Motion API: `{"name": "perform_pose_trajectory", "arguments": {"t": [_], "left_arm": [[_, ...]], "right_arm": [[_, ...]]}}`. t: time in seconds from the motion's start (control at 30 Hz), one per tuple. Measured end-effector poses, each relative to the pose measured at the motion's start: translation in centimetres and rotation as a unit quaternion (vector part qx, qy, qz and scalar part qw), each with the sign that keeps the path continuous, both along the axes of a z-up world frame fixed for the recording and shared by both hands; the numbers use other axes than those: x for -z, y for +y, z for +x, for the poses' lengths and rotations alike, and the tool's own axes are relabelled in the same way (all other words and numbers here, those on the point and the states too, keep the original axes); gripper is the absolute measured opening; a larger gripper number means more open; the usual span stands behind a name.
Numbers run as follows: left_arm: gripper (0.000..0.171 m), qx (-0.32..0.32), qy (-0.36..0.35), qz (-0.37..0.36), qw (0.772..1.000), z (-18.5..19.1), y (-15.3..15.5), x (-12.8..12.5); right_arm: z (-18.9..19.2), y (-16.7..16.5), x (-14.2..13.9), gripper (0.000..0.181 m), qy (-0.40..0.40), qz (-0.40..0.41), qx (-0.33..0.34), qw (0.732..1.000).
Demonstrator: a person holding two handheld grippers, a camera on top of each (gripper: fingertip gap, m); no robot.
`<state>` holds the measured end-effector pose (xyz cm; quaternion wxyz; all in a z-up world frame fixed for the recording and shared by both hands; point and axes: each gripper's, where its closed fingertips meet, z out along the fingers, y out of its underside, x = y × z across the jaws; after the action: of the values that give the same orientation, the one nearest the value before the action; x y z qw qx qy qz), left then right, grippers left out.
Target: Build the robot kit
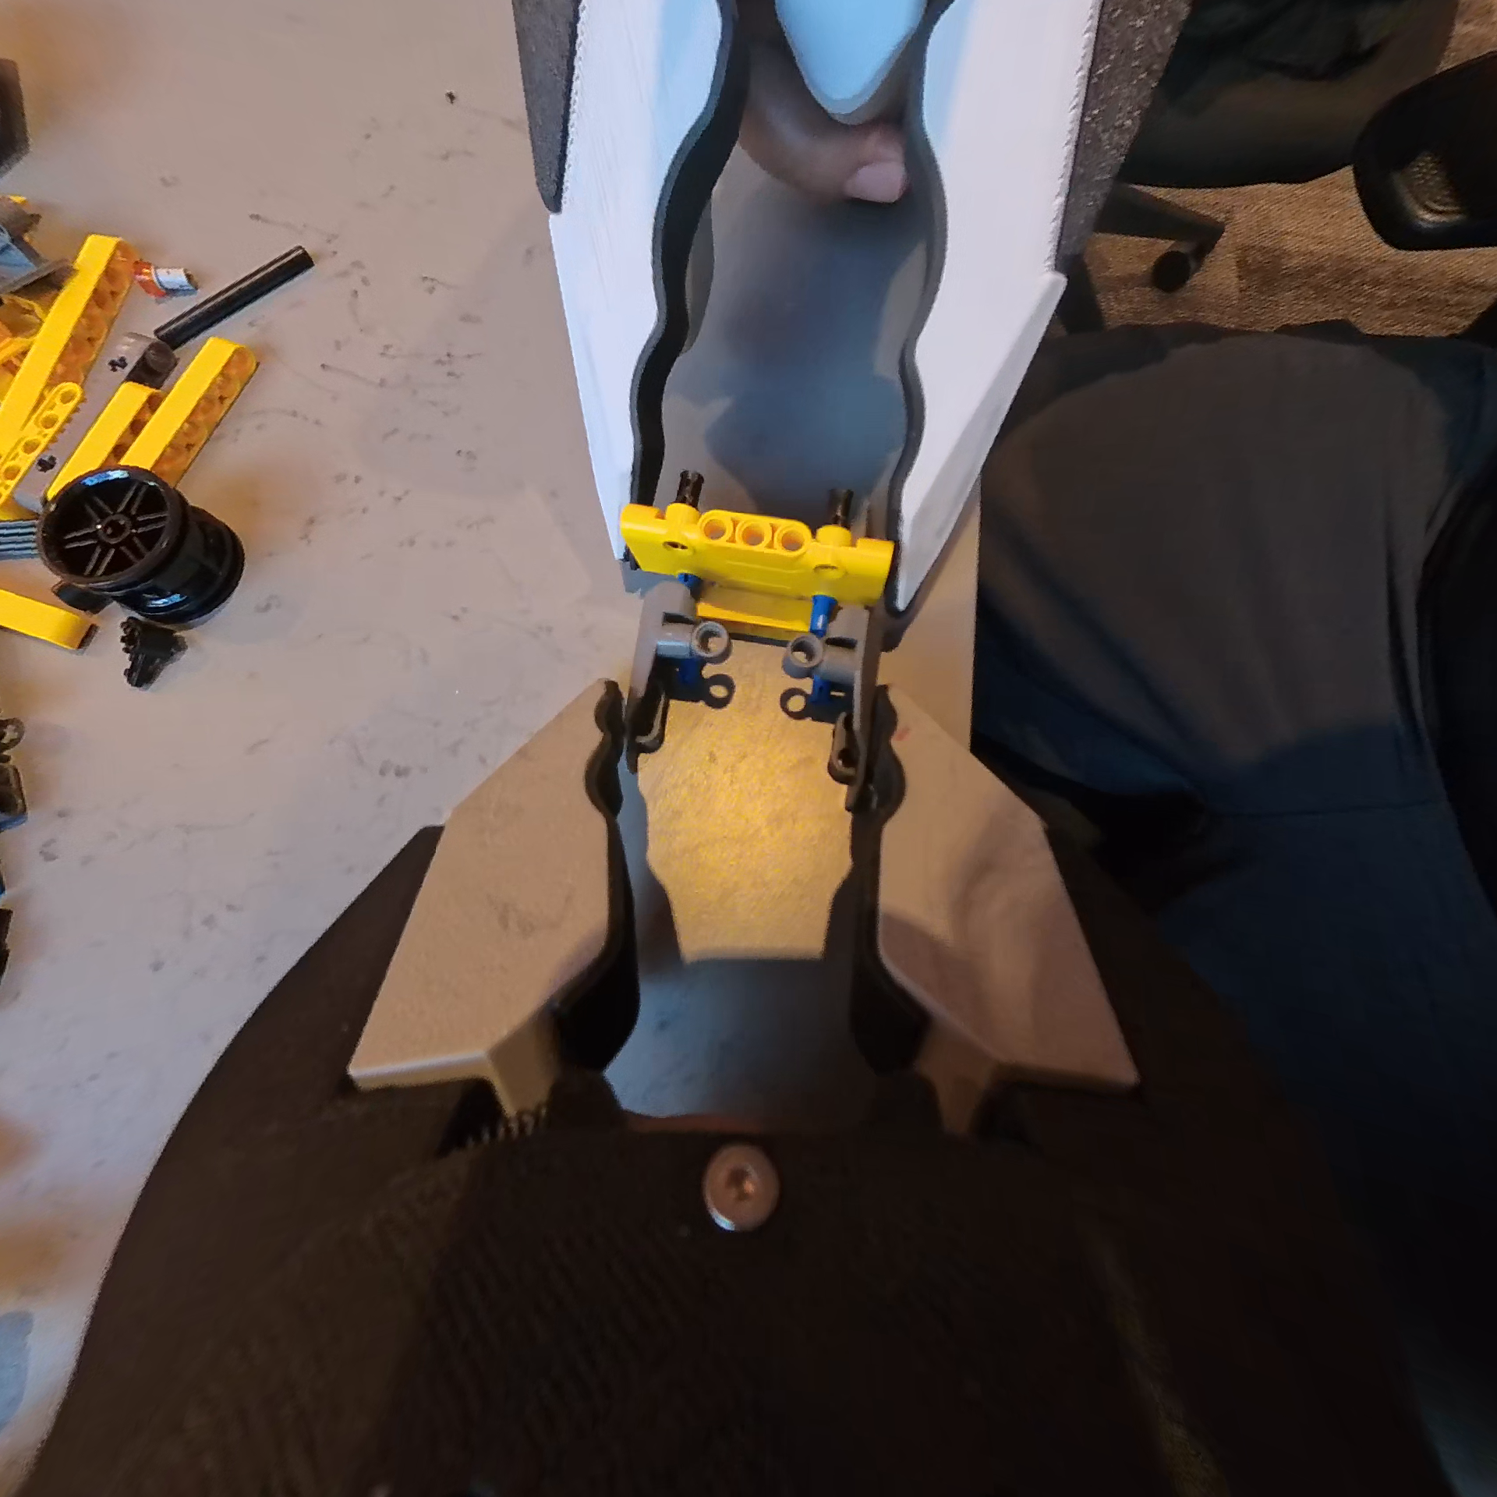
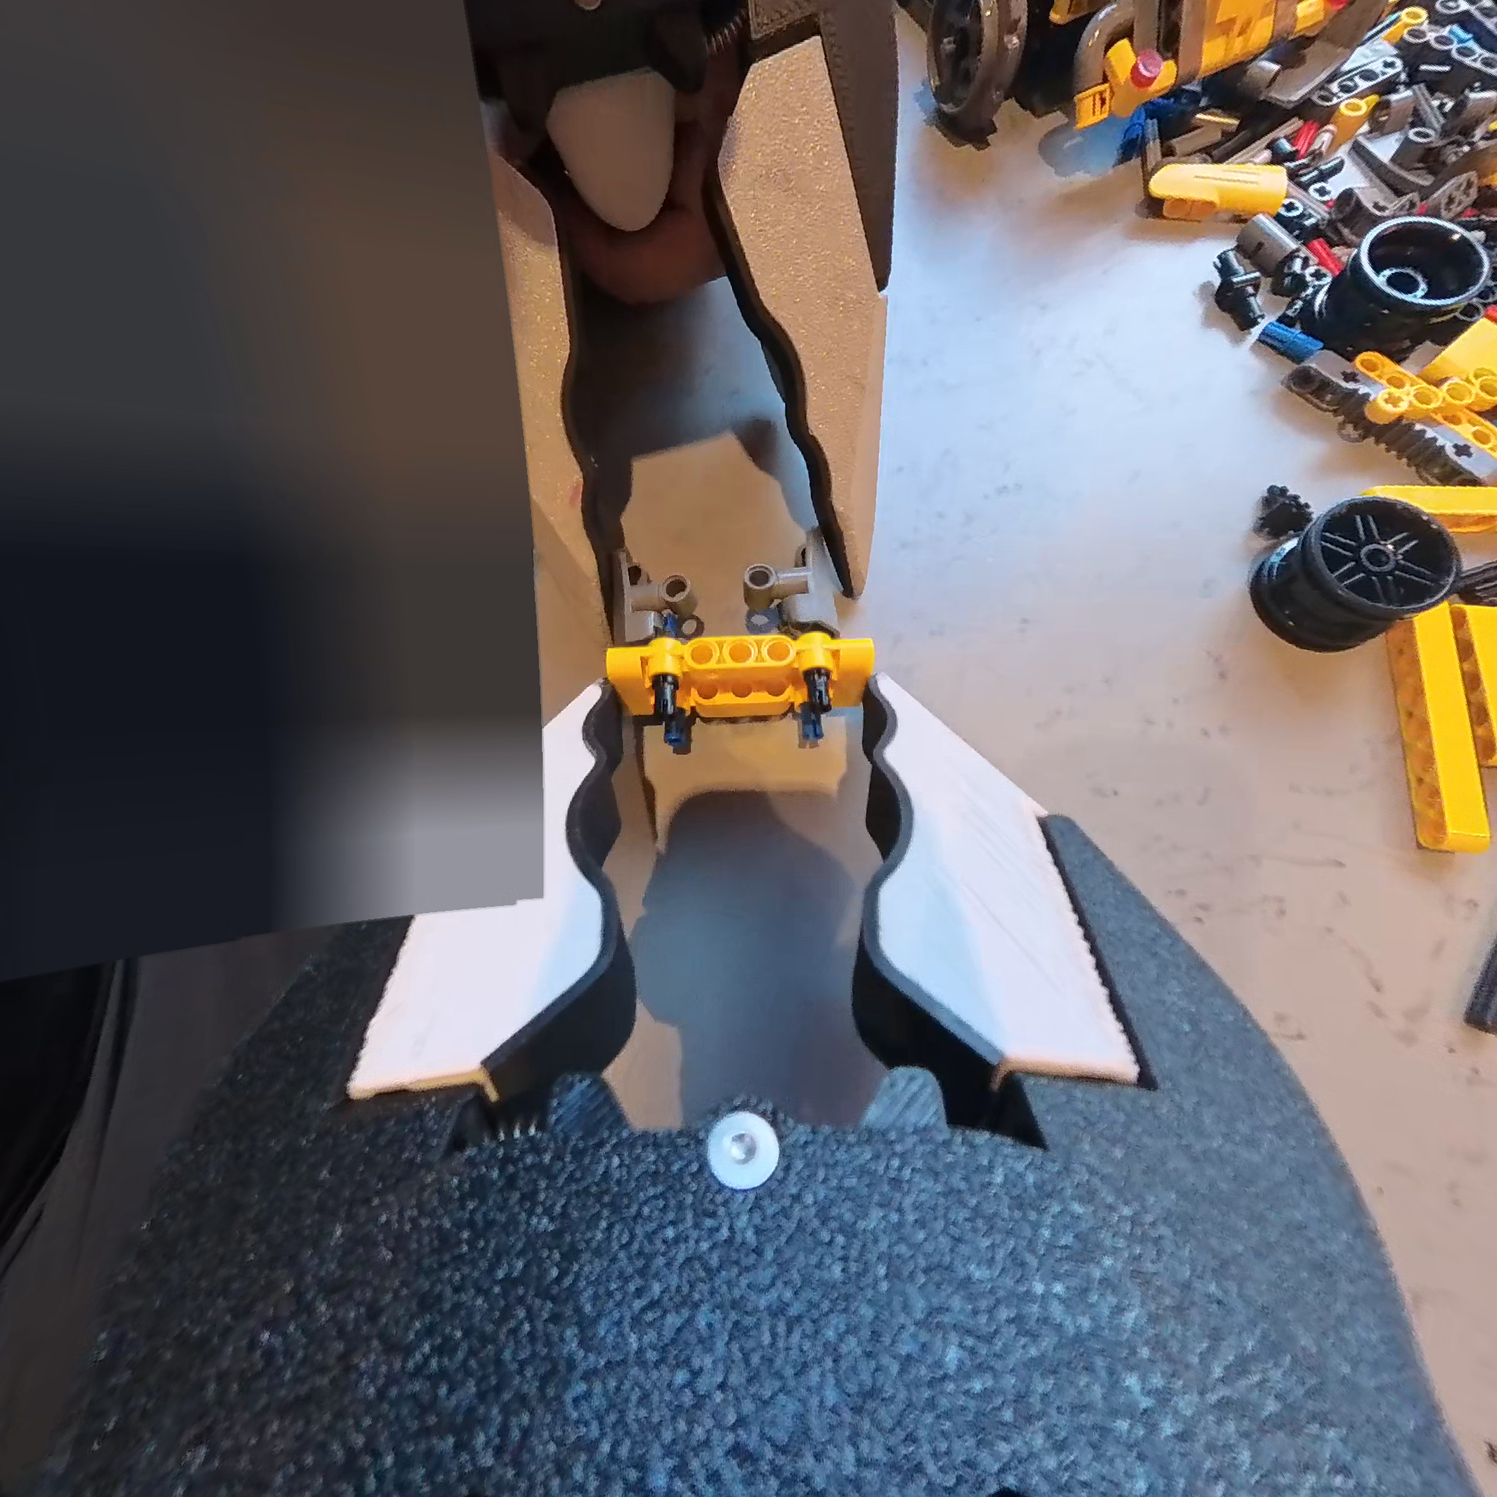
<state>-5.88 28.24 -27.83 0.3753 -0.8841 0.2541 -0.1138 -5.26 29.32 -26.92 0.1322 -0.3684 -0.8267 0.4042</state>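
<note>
Left tongs (image 1: 749,733) grip the grey side arms (image 1: 660,648). Right tongs (image 2: 741,705) clamp the yellow frame (image 2: 739,674) endwise, its long axis crosswise between both, above the surface (image 1: 324,729).

Both wrist cameras look steeply down, close over a pale table (image 1: 324,769). They face each other: each sees the opposite gripper at twelve o'clock, and they share the small yellow assembly (image 1: 757,551) between.

Glowing warm and even, casting soft shadows. Bending at wide-angle edges; blurring slightly near the lens, staying sharp mid-frame
</note>
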Motion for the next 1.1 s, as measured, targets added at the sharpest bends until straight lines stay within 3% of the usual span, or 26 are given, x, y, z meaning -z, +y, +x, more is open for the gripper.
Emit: {"name": "perform_pose_trajectory", "arguments": {"t": [0.03,0.7,0.9,1.0,1.1], "left_arm": [[0.060,0.000,0.000,0.000,1.000,0.0,0.0,0.0],[0.060,-0.002,0.001,0.000,1.000,-0.1,0.0,0.0],[0.084,-0.010,0.002,0.005,1.000,-0.5,-0.6,-0.2],[0.080,-0.013,0.001,0.014,1.000,-1.1,-0.9,-0.7],[0.064,-0.015,-0.006,0.009,1.000,-1.5,-0.7,-1.0]], "right_arm": [[0.0,0.0,0.0,0.060,0.000,0.002,-0.002,1.000],[0.3,0.1,0.3,0.060,0.001,0.016,-0.023,1.000],[0.4,-0.1,0.3,0.059,0.002,0.017,-0.031,0.999],[0.5,0.0,0.0,0.059,0.005,0.008,-0.033,0.999],[0.5,0.0,0.0,0.059,0.006,0.005,-0.036,0.999]]}}
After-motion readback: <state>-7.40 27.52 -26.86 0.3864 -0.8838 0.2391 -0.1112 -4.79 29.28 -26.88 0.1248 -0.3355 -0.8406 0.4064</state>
